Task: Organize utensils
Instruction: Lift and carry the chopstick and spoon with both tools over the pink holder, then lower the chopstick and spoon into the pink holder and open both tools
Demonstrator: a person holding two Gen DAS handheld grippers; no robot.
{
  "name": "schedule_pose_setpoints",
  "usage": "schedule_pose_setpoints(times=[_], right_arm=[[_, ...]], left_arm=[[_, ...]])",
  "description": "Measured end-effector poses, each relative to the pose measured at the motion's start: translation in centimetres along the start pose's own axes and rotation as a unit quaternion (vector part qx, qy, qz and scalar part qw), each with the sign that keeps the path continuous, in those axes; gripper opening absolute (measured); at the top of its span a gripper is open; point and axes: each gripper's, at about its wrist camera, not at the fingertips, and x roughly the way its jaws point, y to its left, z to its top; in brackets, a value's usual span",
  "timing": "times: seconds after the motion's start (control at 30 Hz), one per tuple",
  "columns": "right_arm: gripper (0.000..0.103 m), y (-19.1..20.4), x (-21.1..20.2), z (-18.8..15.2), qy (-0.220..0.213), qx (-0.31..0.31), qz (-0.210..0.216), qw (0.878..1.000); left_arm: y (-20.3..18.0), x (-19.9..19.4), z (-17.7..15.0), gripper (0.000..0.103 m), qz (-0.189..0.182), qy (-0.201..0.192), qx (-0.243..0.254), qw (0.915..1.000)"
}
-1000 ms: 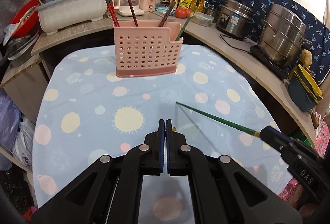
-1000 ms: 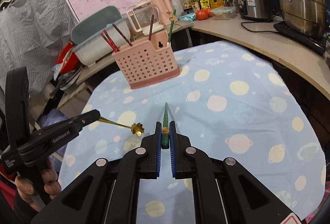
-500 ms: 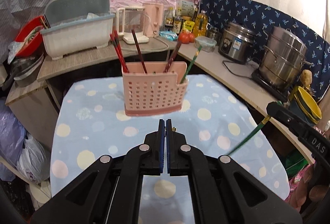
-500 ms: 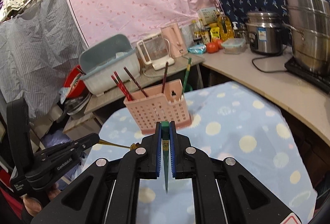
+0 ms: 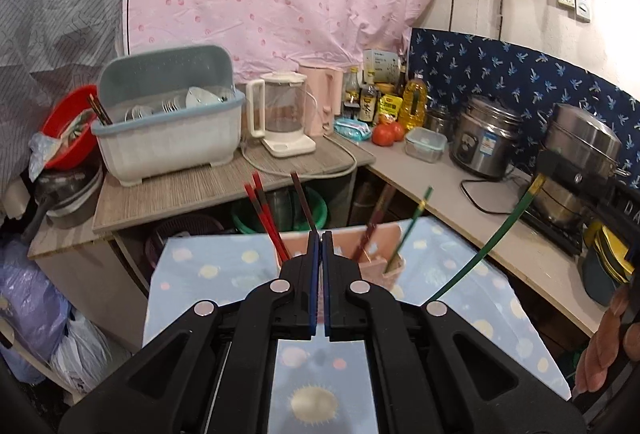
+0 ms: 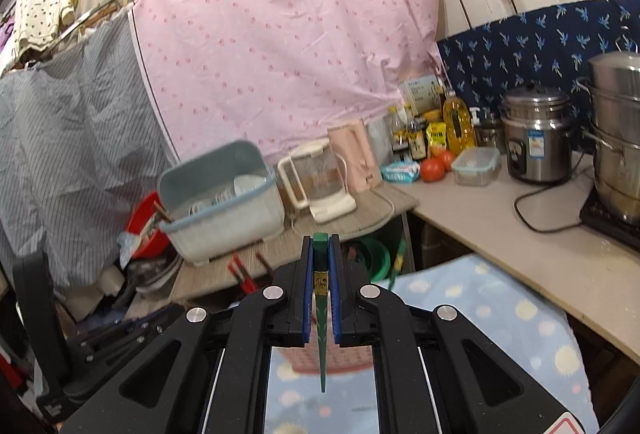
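Note:
My right gripper (image 6: 320,246) is shut on a green chopstick (image 6: 321,314) near its thick end, tip hanging down toward the table. In the left wrist view the same chopstick (image 5: 496,234) slants down from the right gripper (image 5: 548,162) at the right. My left gripper (image 5: 321,238) is shut; an earlier right wrist view showed a gold flower-headed utensil in it, hidden now. The pink perforated utensil caddy (image 5: 384,238) stands on the table behind my left fingers, holding red and brown chopsticks (image 5: 264,214) and one green chopstick (image 5: 408,230).
The table has a light blue planet-print cloth (image 5: 208,274). Behind it a counter carries a dish rack (image 5: 168,122), a kettle (image 5: 284,122), bottles, tomatoes, a rice cooker (image 5: 484,138) and steel pots (image 5: 576,162). Bags lie on the floor at left.
Both grippers have risen and tilted up, so the views now show the wall and counter. The green chopstick has swung from lying flat to hanging tip-down.

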Motion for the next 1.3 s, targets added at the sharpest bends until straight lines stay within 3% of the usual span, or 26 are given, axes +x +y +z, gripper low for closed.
schedule_pose_setpoints(times=[0.2, 0.37, 0.73, 1.3], right_arm=[[0.007, 1.2, 4.0, 3.5, -0.028, -0.003, -0.005, 1.0], [0.007, 1.9, 7.4, 3.9, -0.021, -0.008, -0.012, 1.0], [0.007, 1.1, 12.5, 0.6, 0.033, 0.0, -0.015, 0.999], [0.007, 1.3, 13.9, -2.3, 0.07, -0.012, -0.02, 0.997]], left_arm=[[1.3, 2.2, 3.7, 0.001, 0.008, -0.017, -0.012, 0.9997], [1.4, 4.2, 5.1, 0.001, 0.014, -0.019, -0.005, 0.9997], [1.5, 8.4, 2.9, 0.001, 0.016, 0.022, -0.008, 0.9996], [1.7, 9.9, 1.6, 0.001, 0.021, 0.041, -0.013, 0.9989]])
